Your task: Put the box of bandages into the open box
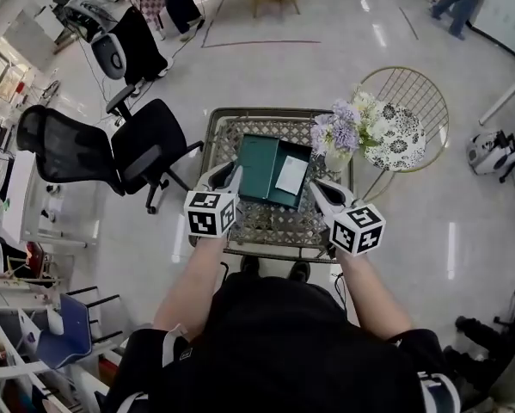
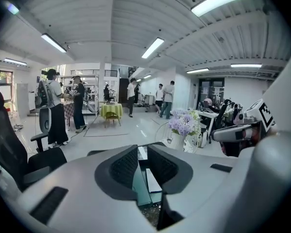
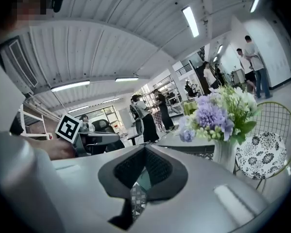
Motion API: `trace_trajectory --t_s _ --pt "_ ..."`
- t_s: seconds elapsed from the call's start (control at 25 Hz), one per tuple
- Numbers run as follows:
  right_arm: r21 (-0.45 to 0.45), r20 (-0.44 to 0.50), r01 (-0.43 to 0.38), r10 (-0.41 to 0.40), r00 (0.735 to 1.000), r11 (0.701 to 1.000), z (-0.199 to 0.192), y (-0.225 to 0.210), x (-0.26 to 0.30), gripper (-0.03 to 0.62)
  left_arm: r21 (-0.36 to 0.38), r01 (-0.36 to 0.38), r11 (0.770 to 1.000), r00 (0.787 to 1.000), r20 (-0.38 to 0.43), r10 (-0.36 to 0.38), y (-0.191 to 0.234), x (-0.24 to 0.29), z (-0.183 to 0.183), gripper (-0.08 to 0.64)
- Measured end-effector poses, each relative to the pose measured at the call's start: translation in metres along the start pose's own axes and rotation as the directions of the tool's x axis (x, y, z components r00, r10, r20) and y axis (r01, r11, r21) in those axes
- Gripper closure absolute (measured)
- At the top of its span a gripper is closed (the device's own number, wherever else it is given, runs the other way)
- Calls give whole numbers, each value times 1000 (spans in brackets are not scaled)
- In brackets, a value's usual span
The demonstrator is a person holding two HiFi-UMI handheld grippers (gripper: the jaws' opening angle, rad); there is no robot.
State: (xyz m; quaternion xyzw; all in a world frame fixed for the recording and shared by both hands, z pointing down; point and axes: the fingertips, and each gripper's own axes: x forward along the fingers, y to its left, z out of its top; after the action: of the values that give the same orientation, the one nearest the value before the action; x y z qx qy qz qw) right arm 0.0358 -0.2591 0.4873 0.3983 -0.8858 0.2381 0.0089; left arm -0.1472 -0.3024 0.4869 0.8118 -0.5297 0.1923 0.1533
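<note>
Over the table (image 1: 274, 229), left tongs (image 1: 231, 177) and right tongs (image 1: 319, 188) flank open box (image 1: 259, 167).

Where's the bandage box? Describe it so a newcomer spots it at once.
Find the metal lattice table bearing the purple flowers. On it lies a dark green open box; the bandage box is the small white rectangle in its right half, the only white thing on the green.

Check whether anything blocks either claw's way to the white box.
Nothing visible does. The white box lies uncovered in the open green box, just ahead of the left claw and right claw. The vase of flowers stands off to the right.
</note>
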Motion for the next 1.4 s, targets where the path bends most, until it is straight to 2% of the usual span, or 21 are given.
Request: trace_trajectory --t_s 0.24,0.4,0.56,0.68,0.88,1.12,1.24,1.4 --pt "-95 81 14 -6 997 995 43 33 12 584 -6 -5 1000 996 93 6 38 -26 34 502" --pt "-169 110 50 -31 993 984 75 47 35 584 45 -13 999 987 162 6 65 -38 67 505" --pt "-194 159 77 -46 986 978 105 73 61 584 65 17 998 975 222 -31 98 -58 98 506" --pt "-219 225 106 -55 973 970 131 98 74 584 91 52 994 967 244 -73 119 -71 113 507" --pt "-237 346 182 -92 934 954 166 135 80 584 102 118 988 958 249 -141 146 -85 121 507" --pt "-244 380 247 -142 914 938 166 150 69 584 125 144 982 943 283 -175 146 -96 128 508" --pt "-229 378 270 -170 910 935 157 143 54 586 94 163 982 935 304 -184 146 -96 123 506" --pt "-221 370 299 -204 906 928 151 132 38 586 54 170 984 938 296 -178 148 -94 118 507"
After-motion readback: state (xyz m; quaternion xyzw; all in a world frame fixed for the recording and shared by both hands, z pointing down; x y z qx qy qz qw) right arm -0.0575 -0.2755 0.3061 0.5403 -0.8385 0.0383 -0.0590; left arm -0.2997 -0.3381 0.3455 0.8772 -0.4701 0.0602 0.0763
